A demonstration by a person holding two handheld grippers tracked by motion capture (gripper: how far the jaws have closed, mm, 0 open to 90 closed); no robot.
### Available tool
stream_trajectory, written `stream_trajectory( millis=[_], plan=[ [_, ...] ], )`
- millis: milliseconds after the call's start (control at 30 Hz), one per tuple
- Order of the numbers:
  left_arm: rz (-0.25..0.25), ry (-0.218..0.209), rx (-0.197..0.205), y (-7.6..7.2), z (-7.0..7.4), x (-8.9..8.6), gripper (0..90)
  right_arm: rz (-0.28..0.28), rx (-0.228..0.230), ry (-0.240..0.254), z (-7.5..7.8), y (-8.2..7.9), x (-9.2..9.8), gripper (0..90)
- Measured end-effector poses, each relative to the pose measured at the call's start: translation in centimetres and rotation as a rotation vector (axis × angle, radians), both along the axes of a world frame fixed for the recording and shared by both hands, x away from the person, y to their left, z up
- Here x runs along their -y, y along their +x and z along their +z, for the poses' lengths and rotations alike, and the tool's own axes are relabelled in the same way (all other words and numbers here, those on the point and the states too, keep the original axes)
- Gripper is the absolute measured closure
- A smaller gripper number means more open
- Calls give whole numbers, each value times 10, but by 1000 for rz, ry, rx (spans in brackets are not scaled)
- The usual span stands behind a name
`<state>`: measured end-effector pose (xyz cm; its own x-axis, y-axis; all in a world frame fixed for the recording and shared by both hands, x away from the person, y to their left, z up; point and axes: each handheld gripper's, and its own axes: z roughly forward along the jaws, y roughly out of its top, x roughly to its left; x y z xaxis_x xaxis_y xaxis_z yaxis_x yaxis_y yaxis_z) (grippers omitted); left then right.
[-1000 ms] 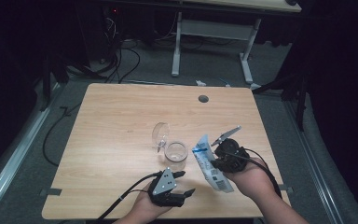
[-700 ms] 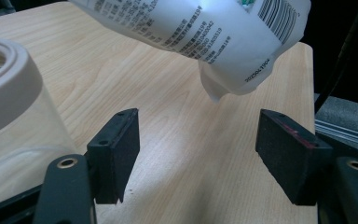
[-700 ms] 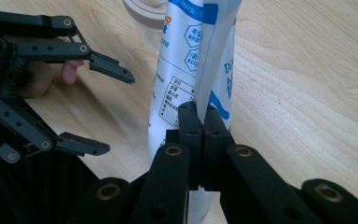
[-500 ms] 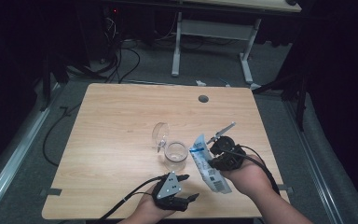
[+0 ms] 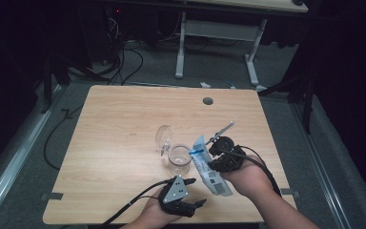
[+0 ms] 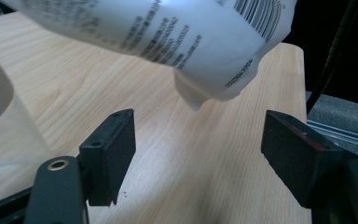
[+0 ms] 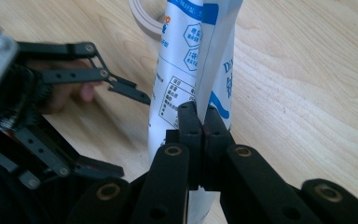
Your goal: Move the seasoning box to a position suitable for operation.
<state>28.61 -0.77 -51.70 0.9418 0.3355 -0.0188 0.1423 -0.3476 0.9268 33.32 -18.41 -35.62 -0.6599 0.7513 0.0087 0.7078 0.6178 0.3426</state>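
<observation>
The far and left stretches of the table (image 5: 119,119), from nine round to one o'clock of the glass jar (image 5: 179,160), lie bare and passable. At the jar's eleven o'clock a tipped wine glass (image 5: 163,137) blocks the way, and at its three o'clock the pouch (image 5: 208,167) hangs just beside it. Between the pouch and the left gripper (image 5: 193,204) at six o'clock only a narrow lane stays free.

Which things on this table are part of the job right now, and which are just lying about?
In the job:
- white and blue packet, clamped in the right hand-held gripper
- upright glass
- left hand-held gripper, open below the packet

Lying about:
- glass on its side
- table hole
</observation>
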Motion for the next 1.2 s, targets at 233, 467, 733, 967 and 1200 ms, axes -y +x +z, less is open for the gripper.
stream_trajectory(
  millis=[233, 467, 733, 967, 1200],
  plan=[
    [-5, -1, -8, 7, 0, 6, 266, 6, 12, 14, 7, 0, -5, 898],
    [3, 5, -14, 7, -4, 17, 266, -2, 2, 37, 8, -1, -12, 898],
    [29, -36, 16, 5, 0, 22, 363, 1, 7, 43, 8, -1, -13, 897],
    [42, -36, 48, 0, 4, 24, 418, -1, 6, 35, 9, -1, -13, 897],
    [48, -29, 84, -7, 11, 24, 475, 0, 9, 27, 10, -1, -11, 896]
  ],
)
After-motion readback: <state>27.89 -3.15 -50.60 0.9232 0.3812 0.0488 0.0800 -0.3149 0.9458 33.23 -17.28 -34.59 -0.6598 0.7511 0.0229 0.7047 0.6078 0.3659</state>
